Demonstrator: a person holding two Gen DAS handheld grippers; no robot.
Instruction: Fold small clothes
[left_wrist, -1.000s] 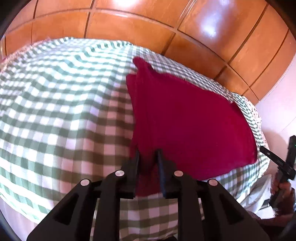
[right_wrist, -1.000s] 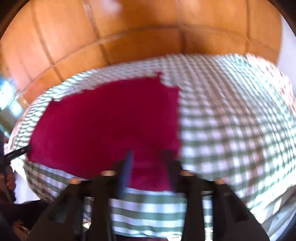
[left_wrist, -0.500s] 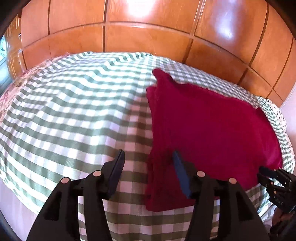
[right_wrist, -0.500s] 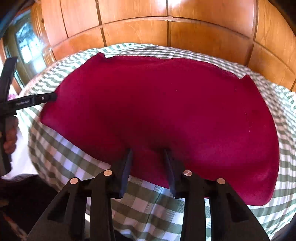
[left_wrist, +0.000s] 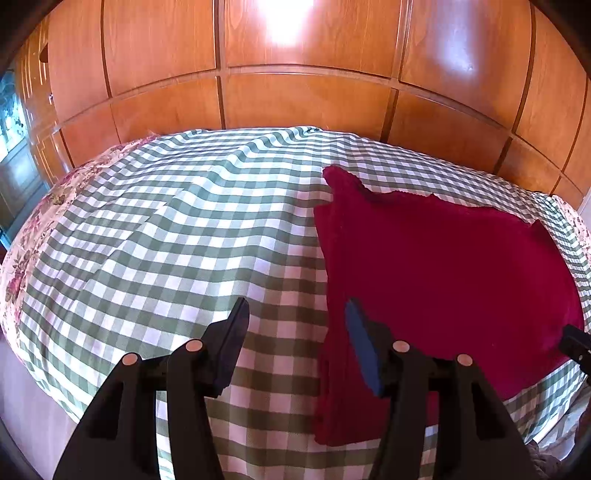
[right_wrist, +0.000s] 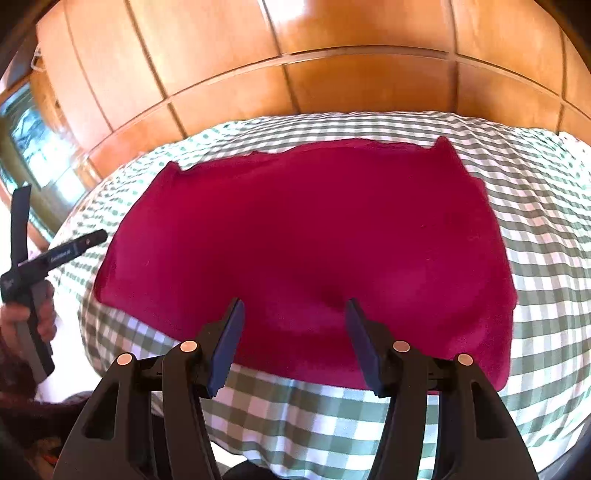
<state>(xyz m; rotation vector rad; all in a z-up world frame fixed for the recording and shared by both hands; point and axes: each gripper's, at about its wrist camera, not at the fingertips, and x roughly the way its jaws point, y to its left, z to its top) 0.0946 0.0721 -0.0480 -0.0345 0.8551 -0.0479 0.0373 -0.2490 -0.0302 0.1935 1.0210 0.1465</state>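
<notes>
One crimson garment (right_wrist: 306, 240) lay on one checked bedspread (left_wrist: 177, 236); left gripper (left_wrist: 295, 332) stood open, empty; right gripper (right_wrist: 293, 328) was opening, gripping nothing.

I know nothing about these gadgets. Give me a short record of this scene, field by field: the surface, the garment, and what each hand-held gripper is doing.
surface: green-and-white checked cloth over a bed
garment: red garment, lying flat, left edge doubled over
left hand-held gripper: jaws open, nothing pinched, above garment's left edge
right hand-held gripper: jaws opening, nothing pinched, over garment's near edge
backdrop: wooden panels
</notes>
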